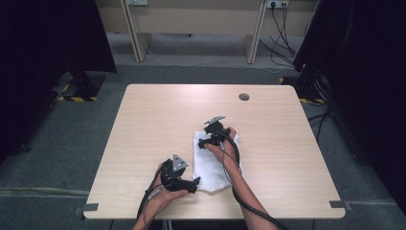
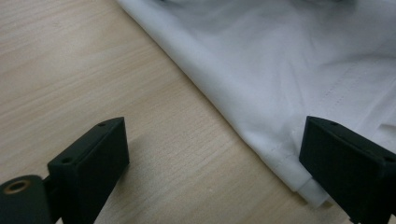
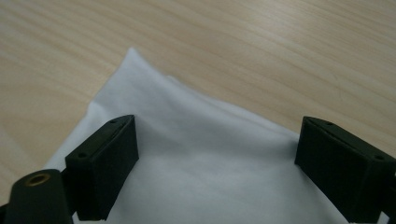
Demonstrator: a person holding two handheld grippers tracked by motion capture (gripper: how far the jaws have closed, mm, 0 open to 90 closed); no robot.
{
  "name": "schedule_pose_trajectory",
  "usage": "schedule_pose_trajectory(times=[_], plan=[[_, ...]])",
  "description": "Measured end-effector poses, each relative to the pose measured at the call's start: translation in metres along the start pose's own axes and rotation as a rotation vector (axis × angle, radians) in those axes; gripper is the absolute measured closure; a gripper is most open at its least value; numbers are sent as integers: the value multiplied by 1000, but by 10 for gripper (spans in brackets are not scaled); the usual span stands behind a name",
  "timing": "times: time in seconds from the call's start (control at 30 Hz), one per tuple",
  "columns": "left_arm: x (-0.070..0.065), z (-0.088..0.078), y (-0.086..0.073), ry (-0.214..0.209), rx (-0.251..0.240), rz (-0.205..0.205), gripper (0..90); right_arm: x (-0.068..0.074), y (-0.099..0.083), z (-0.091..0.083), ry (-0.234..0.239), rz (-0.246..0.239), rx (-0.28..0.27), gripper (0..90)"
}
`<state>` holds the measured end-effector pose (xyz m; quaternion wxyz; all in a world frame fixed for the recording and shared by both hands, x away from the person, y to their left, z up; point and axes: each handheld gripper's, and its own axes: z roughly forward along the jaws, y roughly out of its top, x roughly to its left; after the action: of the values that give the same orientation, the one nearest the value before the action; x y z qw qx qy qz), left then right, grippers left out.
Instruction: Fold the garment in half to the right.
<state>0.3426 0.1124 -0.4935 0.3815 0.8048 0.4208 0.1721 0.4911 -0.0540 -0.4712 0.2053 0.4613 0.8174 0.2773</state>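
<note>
Cloth (image 1: 215,160) lay on the near half of the bench (image 1: 158,115), a white piece already folded into a compact, roughly rectangular stack with layered edges, so the bulk of the folding looked done. The right gripper (image 1: 209,142) hovered over the far end of the stack, and in the right gripper view its fingers (image 3: 105,168) stood spread wide above the fabric, one to each side of a far corner (image 3: 133,53), with nothing pinched between them. That corner still jutted out past the neighbouring edge, which suggested the top layer had not been squared up. The left gripper (image 1: 194,184) sat at the near left corner of the cloth; in the left gripper view its fingers (image 2: 91,161) were likewise spread, one over bare wood and the other (image 2: 348,165) right at the stitched hem (image 2: 299,179), but not closed on it. Neither gripper held the cloth at this moment. Judging by this, what remained was probably a last fold or a final tidy: taking hold of an edge at each end, bringing the layers level, and smoothing the soft creases across the top. Whether another full fold was intended could not be told.
</note>
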Motion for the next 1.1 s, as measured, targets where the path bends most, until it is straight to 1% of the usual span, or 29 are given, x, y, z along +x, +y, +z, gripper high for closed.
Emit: schedule_pose_trajectory(times=[0.07, 0.1, 0.13, 0.23, 0.37, 0.4, 0.43, 0.47, 0.53, 0.57, 0.63, 0.67, 0.73, 0.77, 0.83, 0.87, 0.9, 0.93, 1.0, 1.03, 1.07, 1.1], plan=[[0, 0, 0, 0, 0, 0, 72, -1, 1, 1, -8, 3, 2, 133], [0, 0, 0, 0, 0, 1, 72, -4, 5, 1, -44, 8, 1, 137], [0, 0, 0, 1, -1, -1, 72, -5, 6, 1, -59, 11, 0, 137], [0, 0, 0, 0, 0, -1, 73, -7, 7, 1, -52, 22, -1, 137], [0, 0, 0, 1, 0, 1, 73, -5, 7, -3, -50, 12, -13, 138], [0, 0, 0, 1, -1, 0, 73, 1, 7, -8, -21, -12, -12, 137], [0, 0, 0, 1, -1, 0, 72, 1, 7, -8, -21, -12, -12, 137], [0, 0, 0, 1, -1, 0, 72, 6, 5, -17, 39, -30, -9, 137], [0, 0, 0, 1, 0, 0, 72, 6, 5, -17, 39, -30, -9, 135], [0, 0, 0, 1, 0, 0, 72, 9, -1, -27, 111, -64, 8, 135], [0, 0, 0, 1, -1, -2, 72, 9, -1, -27, 111, -64, 8, 134], [0, 0, 0, 1, -1, -2, 72, 10, -9, -38, 173, -99, -6, 134], [0, 0, 0, 1, 0, 0, 72, 10, -9, -38, 173, -99, -6, 133], [0, 0, 0, 1, 0, 0, 72, 12, -20, -47, 201, -169, 4, 131], [0, 0, 0, 1, 2, 2, 72, 12, -20, -47, 201, -169, 4, 131], [0, 0, 0, 1, 0, 0, 72, 11, -32, -54, 222, -204, 12, 131], [0, 0, 0, 1, 0, 0, 72, 11, -32, -54, 222, -204, 12, 131], [0, 0, 0, 1, 0, 0, 72, 7, -44, -60, 256, -211, 18, 131], [0, 0, 0, 1, -1, -1, 72, 7, -44, -60, 256, -211, 18, 131], [0, 0, 0, 1, 0, 0, 72, 0, -56, -64, 269, -225, 28, 132], [0, 0, 0, 1, 0, 0, 72, 0, -56, -64, 269, -225, 28, 132], [0, 0, 0, 1, 0, 0, 72, -8, -66, -67, 264, -222, 35, 132]])
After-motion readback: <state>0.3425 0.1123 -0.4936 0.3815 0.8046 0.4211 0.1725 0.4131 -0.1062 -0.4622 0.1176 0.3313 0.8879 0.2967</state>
